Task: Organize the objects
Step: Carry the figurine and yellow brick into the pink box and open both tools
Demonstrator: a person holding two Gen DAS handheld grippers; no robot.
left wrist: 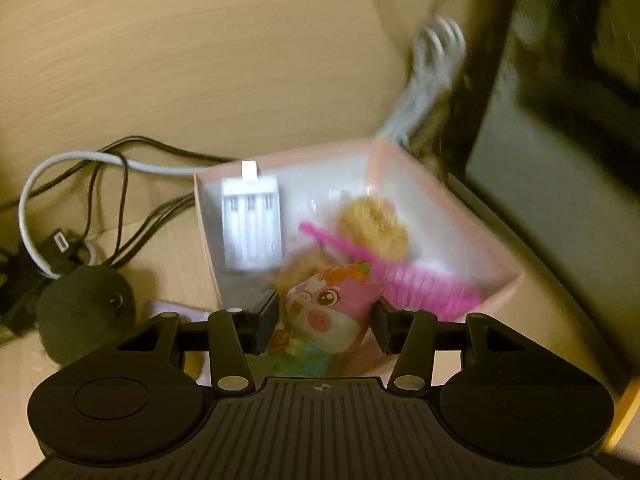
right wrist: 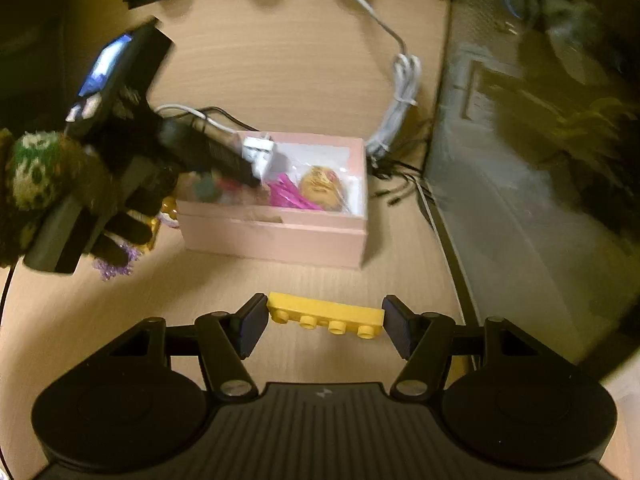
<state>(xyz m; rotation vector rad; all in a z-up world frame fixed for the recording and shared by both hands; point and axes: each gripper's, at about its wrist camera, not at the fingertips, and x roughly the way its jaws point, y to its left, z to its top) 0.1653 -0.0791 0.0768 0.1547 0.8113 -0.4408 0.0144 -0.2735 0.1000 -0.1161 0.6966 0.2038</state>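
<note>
A pink box (left wrist: 502, 286) (right wrist: 276, 236) stands on the wooden desk. In it lie a white battery charger (left wrist: 250, 224) (right wrist: 259, 151), a pink comb (left wrist: 404, 276) (right wrist: 286, 194), a tan furry toy (left wrist: 376, 228) (right wrist: 322, 187) and a pink cartoon pig toy (left wrist: 332, 312). My left gripper (left wrist: 325, 322) is open over the box's near end, its pads on either side of the pig toy without clearly touching it. My right gripper (right wrist: 325, 328) is open around a yellow toy brick (right wrist: 326, 314) that lies on the desk in front of the box.
A dark round object (left wrist: 86, 312) and tangled black and white cables (left wrist: 72, 200) lie left of the box. A bundled white cable (right wrist: 400, 96) lies behind it. A dark monitor (right wrist: 540, 160) stands at the right. Purple tinsel (right wrist: 116, 264) lies at the left.
</note>
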